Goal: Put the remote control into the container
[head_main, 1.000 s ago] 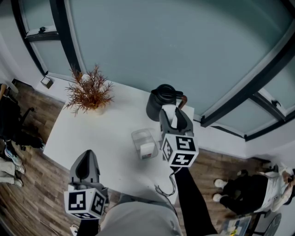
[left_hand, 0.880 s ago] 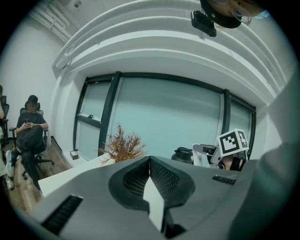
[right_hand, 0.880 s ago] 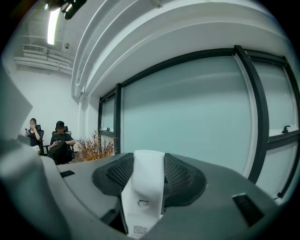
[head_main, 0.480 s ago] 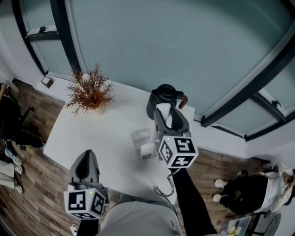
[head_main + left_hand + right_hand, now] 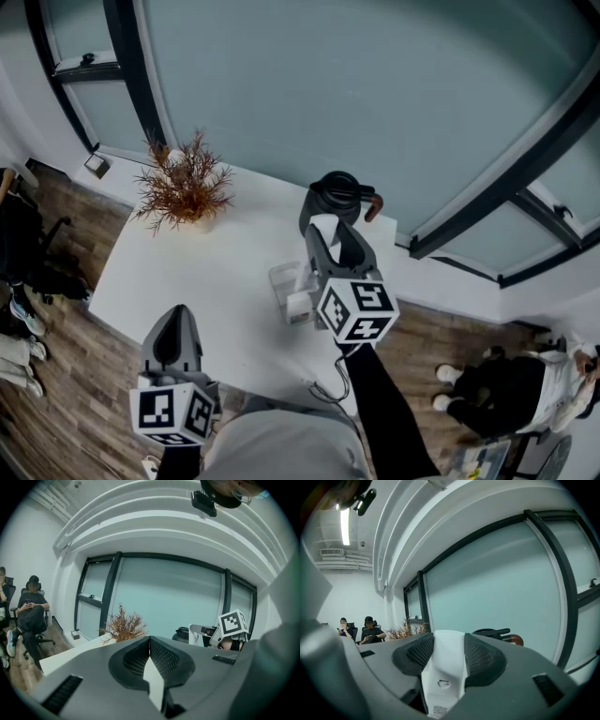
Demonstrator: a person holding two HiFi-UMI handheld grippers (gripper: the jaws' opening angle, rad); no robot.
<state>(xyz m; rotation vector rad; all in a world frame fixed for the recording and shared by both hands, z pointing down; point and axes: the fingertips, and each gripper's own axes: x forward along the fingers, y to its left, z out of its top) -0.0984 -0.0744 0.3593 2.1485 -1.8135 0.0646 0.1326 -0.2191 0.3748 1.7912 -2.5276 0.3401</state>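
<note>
My right gripper (image 5: 330,242) is shut on a white remote control (image 5: 324,225), which stands between its jaws, in the air over the right part of the white table (image 5: 187,272). In the right gripper view the remote (image 5: 444,667) fills the gap between the ribbed pads (image 5: 480,656). A small clear container (image 5: 281,277) sits on the table just left of and below this gripper, with a white object inside it. My left gripper (image 5: 175,323) hangs low at the table's near edge, far from the container. Its jaws (image 5: 150,644) meet with nothing between them.
A black kettle (image 5: 333,195) stands just behind the right gripper. A dried reddish plant (image 5: 183,187) in a pot is at the table's far left. A thin cable (image 5: 330,386) lies at the near edge. People sit off to the left (image 5: 30,606).
My right gripper has moved left with the remote, from beside the container to partly over its right side. The left gripper has not moved.
</note>
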